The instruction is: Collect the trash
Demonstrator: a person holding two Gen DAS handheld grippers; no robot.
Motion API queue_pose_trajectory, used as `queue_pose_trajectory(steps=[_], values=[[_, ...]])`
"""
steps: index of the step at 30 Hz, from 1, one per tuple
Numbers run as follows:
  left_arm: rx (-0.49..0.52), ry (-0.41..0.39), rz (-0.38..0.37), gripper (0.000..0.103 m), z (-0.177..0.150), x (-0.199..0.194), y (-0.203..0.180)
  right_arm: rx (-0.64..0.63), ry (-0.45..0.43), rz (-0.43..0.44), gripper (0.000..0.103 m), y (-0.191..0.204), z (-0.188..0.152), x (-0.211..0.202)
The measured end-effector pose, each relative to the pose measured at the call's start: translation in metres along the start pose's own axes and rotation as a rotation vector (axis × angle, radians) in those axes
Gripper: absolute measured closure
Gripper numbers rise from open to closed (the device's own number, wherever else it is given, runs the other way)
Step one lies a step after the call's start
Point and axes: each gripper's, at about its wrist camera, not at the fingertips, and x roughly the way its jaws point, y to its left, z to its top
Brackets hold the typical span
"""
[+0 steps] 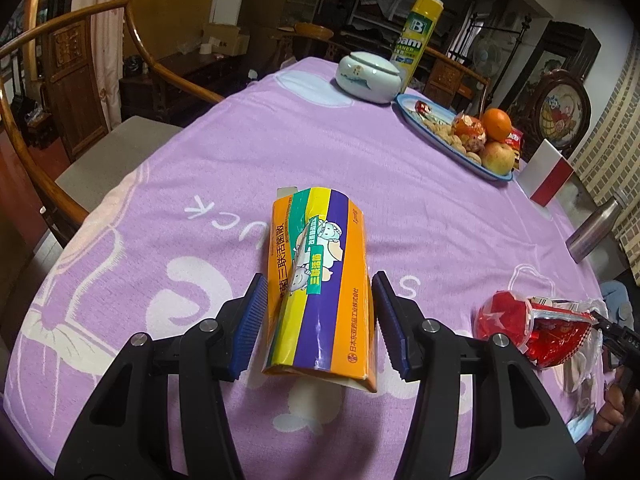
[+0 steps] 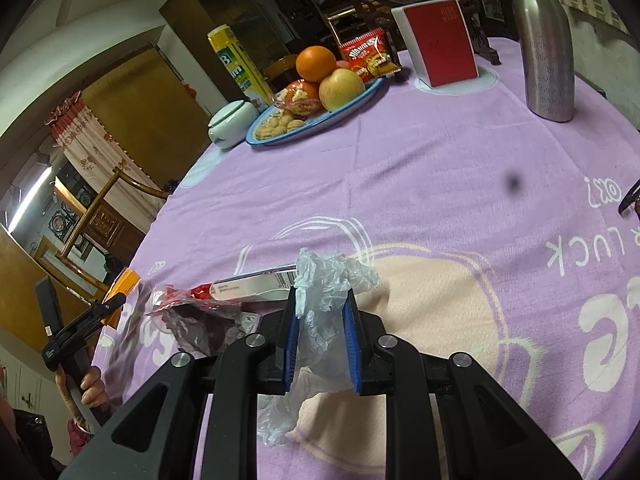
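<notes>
Orange carton (image 1: pixel 320 280) held clamped between the blue pads of the left gripper (image 1: pixel 318 320), lifted above the purple tablecloth (image 1: pixel 240 160); red wrapper (image 1: pixel 536 328) at four o'clock, fruit plate (image 1: pixel 440 138) at one. Right wrist view: right gripper (image 2: pixel 322 336) clenched on a clear plastic bag (image 2: pixel 324 304) carrying that wrapper (image 2: pixel 192 296) at nine o'clock; steel bottle (image 2: pixel 546 40) at one.

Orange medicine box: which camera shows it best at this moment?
The left wrist view. There the orange medicine box fills the centre, its printed face fully visible between the left tool's blue pads, above the purple tablecloth. The right wrist view shows only an orange corner of it at the far left edge.
</notes>
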Motion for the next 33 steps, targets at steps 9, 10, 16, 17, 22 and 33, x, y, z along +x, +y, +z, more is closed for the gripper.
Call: queue_pose_trajectory(steps=[9, 10, 16, 17, 22, 33], values=[[-0.014, -0.086, -0.013, 0.05, 0.001, -0.018, 0.003, -0.043, -0.048, 0.036, 0.081, 0.013, -0.004, -0.02], [-0.012, -0.087, -0.021, 0.05, 0.0, -0.019, 0.002, -0.052, -0.059, 0.035, 0.081, 0.015, -0.005, -0.022], [-0.063, -0.083, -0.082, 0.05, -0.014, -0.034, -0.003, -0.133, -0.135, -0.031, 0.081, 0.029, -0.01, -0.036], [-0.06, -0.085, -0.082, 0.05, -0.019, -0.04, -0.005, -0.143, -0.141, -0.036, 0.081, 0.03, -0.011, -0.037], [-0.048, -0.111, -0.071, 0.05, -0.035, -0.075, -0.009, -0.187, -0.158, -0.011, 0.081, 0.039, -0.016, -0.045], [-0.024, -0.155, 0.004, 0.05, -0.082, -0.165, 0.009, -0.222, -0.181, 0.089, 0.081, 0.062, -0.044, -0.067]])
